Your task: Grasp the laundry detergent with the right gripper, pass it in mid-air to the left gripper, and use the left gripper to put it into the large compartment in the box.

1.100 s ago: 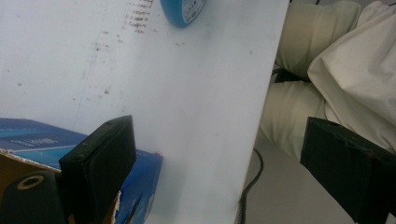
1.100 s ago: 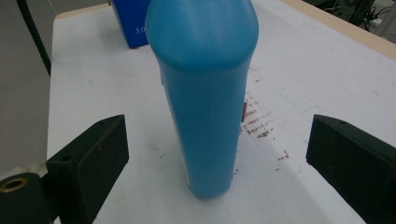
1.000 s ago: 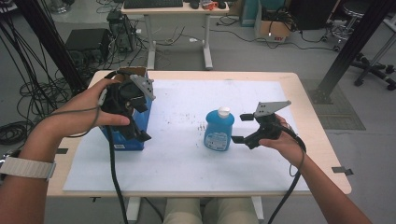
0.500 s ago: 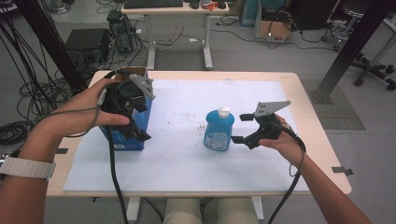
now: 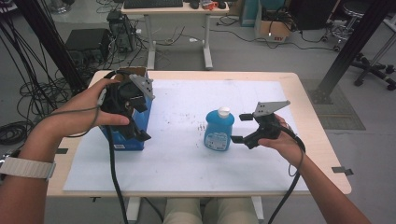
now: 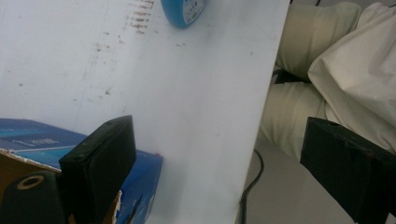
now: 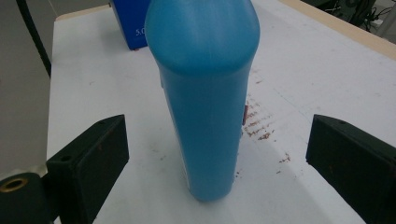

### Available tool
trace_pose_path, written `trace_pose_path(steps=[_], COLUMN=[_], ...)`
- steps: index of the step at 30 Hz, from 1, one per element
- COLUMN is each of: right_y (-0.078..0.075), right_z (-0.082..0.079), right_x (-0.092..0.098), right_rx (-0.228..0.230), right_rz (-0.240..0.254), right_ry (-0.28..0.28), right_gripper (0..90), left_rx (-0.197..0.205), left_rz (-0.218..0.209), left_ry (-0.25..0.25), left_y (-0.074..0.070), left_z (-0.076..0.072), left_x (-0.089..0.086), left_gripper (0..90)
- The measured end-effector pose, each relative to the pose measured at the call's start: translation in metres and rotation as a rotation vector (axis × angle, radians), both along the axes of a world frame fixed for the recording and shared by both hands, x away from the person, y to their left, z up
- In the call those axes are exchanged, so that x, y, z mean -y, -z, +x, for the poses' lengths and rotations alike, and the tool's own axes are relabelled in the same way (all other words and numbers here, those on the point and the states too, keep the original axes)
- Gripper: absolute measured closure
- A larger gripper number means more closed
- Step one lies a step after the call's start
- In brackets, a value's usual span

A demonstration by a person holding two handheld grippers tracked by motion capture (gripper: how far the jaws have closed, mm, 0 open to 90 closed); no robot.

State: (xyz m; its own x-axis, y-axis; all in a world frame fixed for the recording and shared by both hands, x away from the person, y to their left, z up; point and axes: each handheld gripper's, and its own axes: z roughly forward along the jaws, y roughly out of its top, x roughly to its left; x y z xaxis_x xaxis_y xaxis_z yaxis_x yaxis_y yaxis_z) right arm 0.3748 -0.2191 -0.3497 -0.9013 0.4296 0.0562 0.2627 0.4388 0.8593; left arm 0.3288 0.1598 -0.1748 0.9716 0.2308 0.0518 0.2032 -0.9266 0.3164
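Observation:
A blue bottle (image 5: 219, 130) with a white cap stands upright near the middle of the white mat (image 5: 187, 168). My right gripper (image 5: 239, 128) is open just to its right, jaws pointed at it. In the right gripper view the bottle (image 7: 205, 102) rises between the two spread jaws of my right gripper (image 7: 215, 172), and neither jaw touches it. An open-topped blue box (image 5: 122, 135) stands at the mat's left. My left gripper (image 5: 142, 120) hovers over it, open and empty. The left gripper view shows the left gripper (image 6: 224, 172), the box (image 6: 32, 140) by one jaw and the bottle's base (image 6: 184, 11).
The mat covers a wooden table (image 5: 317, 140) and carries brown speckles (image 5: 201, 125) beside the bottle. The person's legs (image 6: 317, 93) are past the near edge. Behind the table stand a desk (image 5: 177, 9), black frame posts (image 5: 51, 46) and floor cables (image 5: 18, 130).

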Motion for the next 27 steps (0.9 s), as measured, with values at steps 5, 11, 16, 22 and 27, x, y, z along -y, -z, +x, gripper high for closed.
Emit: trace_pose_path(steps=[5,11,16,22,27], right_y=[0.002,0.005,0.007,0.011,0.013], right_z=[0.001,0.001,0.002,0.003,0.004], right_x=[-0.002,-0.005,-0.007,-0.009,-0.011], right_rx=[-0.001,0.003,0.010,0.012,0.018], right_rz=[0.007,0.001,0.000,0.000,0.006], right_ry=[0.004,0.004,0.009,0.013,0.020], right_gripper=[5.4,5.3,5.3,5.3,5.3], left_rx=[-0.002,-0.003,-0.004,-0.004,-0.003], left_rz=[0.002,-0.005,0.006,-0.005,0.003], left_ry=[0.001,-0.007,0.005,-0.006,0.005], left_y=[0.000,0.001,0.002,0.003,0.003], left_z=[0.000,0.000,0.001,0.001,0.002], left_x=[0.000,0.000,0.001,0.001,0.001], left_gripper=[10.8,10.8,10.8,10.8,10.8])
